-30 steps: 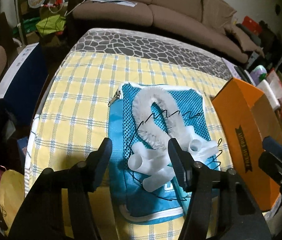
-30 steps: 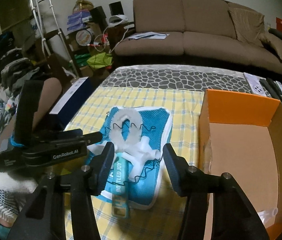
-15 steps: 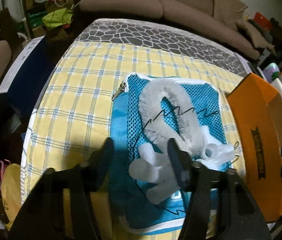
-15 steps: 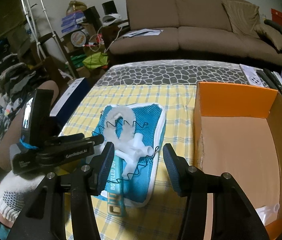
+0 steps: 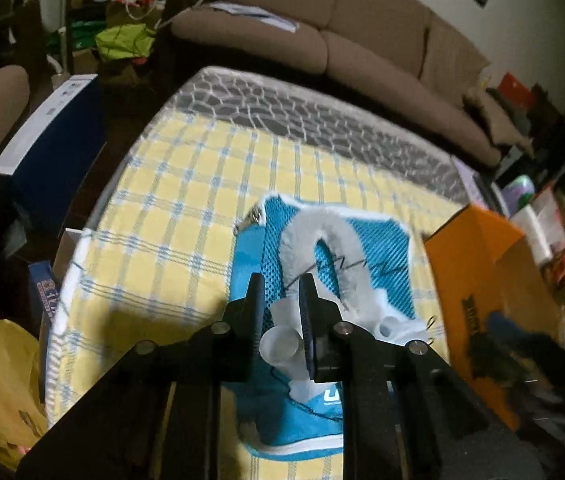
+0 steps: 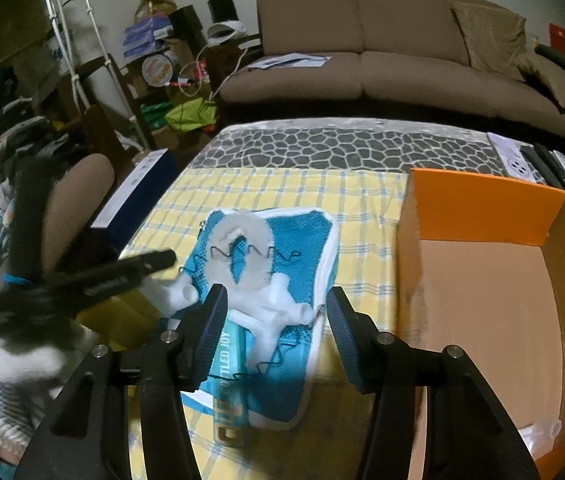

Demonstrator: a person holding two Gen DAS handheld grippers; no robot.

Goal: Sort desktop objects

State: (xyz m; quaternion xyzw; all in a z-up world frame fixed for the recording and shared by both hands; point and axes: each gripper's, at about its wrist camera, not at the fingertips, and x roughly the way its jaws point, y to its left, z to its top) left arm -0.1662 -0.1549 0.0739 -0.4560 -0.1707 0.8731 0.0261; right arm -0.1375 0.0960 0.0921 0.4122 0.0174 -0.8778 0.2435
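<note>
Yellow checked tablecloth (image 5: 170, 216) is carrying a blue mesh pouch (image 6: 302, 240) beside an orange box (image 6: 482, 208).
Left gripper (image 5: 280, 312) is pinching a white plastic fitting (image 5: 282, 340) over the pouch, probably for boxing; right gripper (image 6: 276, 328) is hovering spread wide above, holding nothing.

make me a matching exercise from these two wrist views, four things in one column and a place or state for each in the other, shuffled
Things:
1. white plastic pipe fitting
2. orange cardboard box
3. blue mesh zip pouch
4. right gripper

Places or states:
A. flat on the yellow checked tablecloth, under white parts
B. open, gripping nothing
C. pinched between the left gripper fingers
D. at the right side of the table, top open

Pairs: 1-C, 2-D, 3-A, 4-B
</note>
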